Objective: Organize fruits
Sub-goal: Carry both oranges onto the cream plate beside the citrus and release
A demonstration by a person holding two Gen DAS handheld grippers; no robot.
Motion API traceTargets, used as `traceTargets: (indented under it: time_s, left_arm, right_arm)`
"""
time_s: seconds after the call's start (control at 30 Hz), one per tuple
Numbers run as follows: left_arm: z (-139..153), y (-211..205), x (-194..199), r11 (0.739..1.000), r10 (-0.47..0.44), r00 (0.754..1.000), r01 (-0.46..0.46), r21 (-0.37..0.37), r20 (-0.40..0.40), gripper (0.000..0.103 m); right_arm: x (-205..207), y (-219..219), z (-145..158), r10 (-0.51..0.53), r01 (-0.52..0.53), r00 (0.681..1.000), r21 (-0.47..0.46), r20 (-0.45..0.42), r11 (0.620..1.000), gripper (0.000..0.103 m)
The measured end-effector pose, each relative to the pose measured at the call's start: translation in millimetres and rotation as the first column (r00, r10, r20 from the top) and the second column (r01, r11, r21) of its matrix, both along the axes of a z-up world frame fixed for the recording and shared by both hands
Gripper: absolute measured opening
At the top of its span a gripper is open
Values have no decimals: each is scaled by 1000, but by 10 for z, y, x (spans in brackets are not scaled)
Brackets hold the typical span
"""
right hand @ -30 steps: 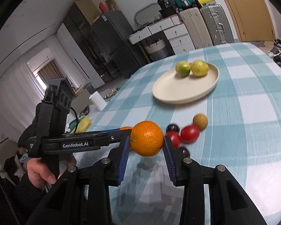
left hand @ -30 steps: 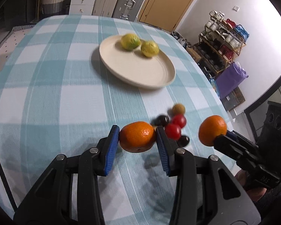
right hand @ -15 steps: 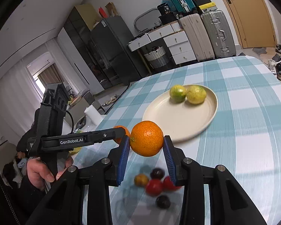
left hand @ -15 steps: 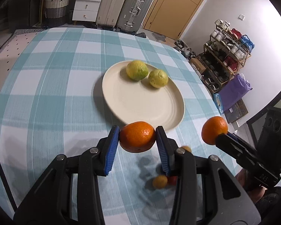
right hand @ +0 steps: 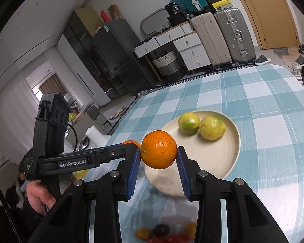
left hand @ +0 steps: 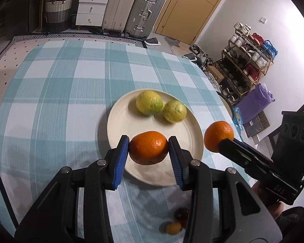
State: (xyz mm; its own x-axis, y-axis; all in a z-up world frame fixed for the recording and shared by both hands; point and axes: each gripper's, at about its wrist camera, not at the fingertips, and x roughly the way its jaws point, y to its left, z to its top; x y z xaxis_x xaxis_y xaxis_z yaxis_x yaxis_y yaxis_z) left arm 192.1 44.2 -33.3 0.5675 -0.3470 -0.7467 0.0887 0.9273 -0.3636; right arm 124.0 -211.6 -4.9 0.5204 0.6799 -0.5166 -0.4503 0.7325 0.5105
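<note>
My left gripper (left hand: 149, 148) is shut on an orange (left hand: 149, 147), held over the near rim of a cream plate (left hand: 119, 125). Two yellow-green citrus fruits (left hand: 150, 105) (left hand: 174, 111) lie on the plate's far side. My right gripper (right hand: 159, 155) is shut on a second orange (right hand: 159, 151), hovering just above the plate's (right hand: 229, 154) near-left edge. In the left wrist view that second orange (left hand: 218, 135) shows at the plate's right side. Several small fruits (left hand: 177, 221), red, dark and yellow, lie on the checked cloth behind both grippers.
The table (left hand: 50, 93) wears a teal and white checked cloth. A hand (right hand: 39, 194) grips the left tool. Suitcases (left hand: 143, 12), drawers and a basket stand beyond the far edge; a shoe rack (left hand: 247, 60) is at the right.
Both grippers have carried their oranges forward from above the small fruits to the plate's near edge. The small fruits have dropped to the bottom of both views.
</note>
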Motion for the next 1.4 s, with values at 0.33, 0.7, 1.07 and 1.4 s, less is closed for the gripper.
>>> traceTargets:
  time_s: [0.33, 0.7, 1.07, 1.4]
  left_arm:
    - [-142, 77, 435, 999, 16, 1000, -17, -28, -23, 37]
    - [-377, 80, 738, 998, 5, 998, -8, -55, -58, 37]
    - [-521, 31, 876, 998, -10, 998, 6, -63, -69, 37]
    - [-460, -40, 927, 999, -25, 998, 23, -42, -58, 39]
  right_arm:
    - [457, 137, -131, -15, 13, 999, -46, -47, 999, 37]
    - [694, 327, -342, 3, -10, 996, -88, -87, 996, 37]
    - [762, 442, -519, 14, -31, 991, -128, -130, 991, 37]
    - [773, 529, -514, 14, -31, 993, -145, -117, 989, 50]
